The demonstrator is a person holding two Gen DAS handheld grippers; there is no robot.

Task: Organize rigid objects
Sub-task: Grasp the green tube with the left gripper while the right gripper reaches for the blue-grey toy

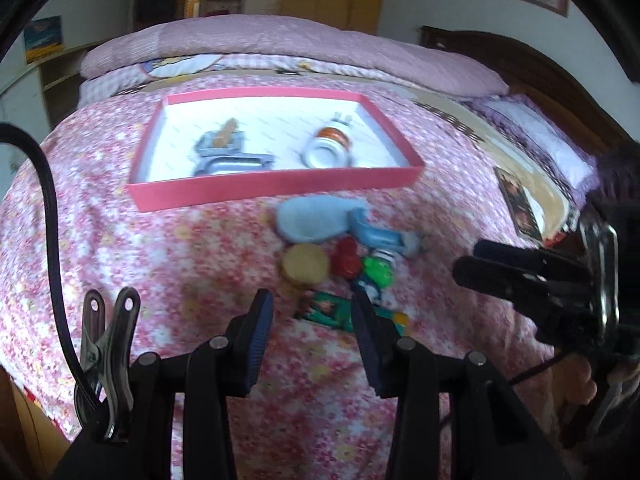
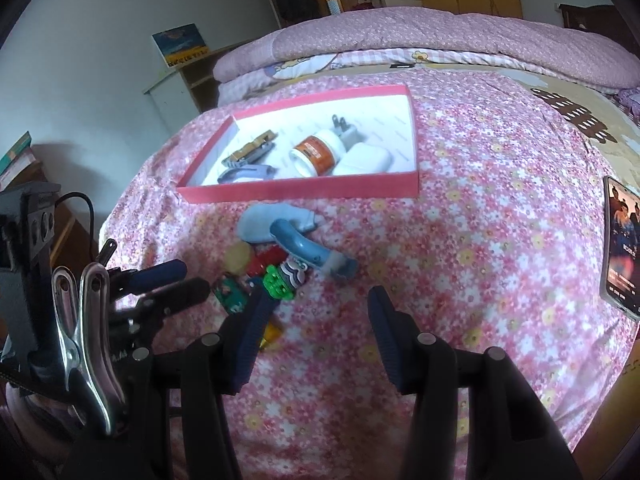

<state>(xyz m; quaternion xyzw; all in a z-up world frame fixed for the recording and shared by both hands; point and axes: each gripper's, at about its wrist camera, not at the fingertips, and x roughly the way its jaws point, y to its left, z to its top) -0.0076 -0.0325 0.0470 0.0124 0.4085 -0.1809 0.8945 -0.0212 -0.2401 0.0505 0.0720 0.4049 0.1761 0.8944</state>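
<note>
A pink-walled box (image 1: 256, 190) (image 2: 304, 192) lies on the flowered bedspread. It holds a white and orange jar (image 1: 330, 148) (image 2: 316, 154), a grey tool (image 1: 224, 160) (image 2: 246, 172), a plug adapter (image 2: 346, 130) and a white case (image 2: 364, 162). In front of it lies a heap: a light blue sock (image 1: 312, 220) (image 2: 266, 220), a blue handled tool (image 1: 380, 236) (image 2: 308, 250), a tan disc (image 1: 306, 264), red (image 1: 346, 258) and green (image 1: 378, 270) (image 2: 276, 280) pieces, a green packet (image 1: 328, 310) (image 2: 230, 294). My left gripper (image 1: 314, 314) is open just before the packet. My right gripper (image 2: 316, 304) is open right of the heap.
A phone (image 2: 622, 248) lies at the right on the bedspread. A folded pink quilt (image 1: 280, 44) (image 2: 440, 36) lies beyond the box. The right gripper shows in the left wrist view (image 1: 520, 276) at the right. A wooden headboard (image 1: 520, 60) stands at the far right.
</note>
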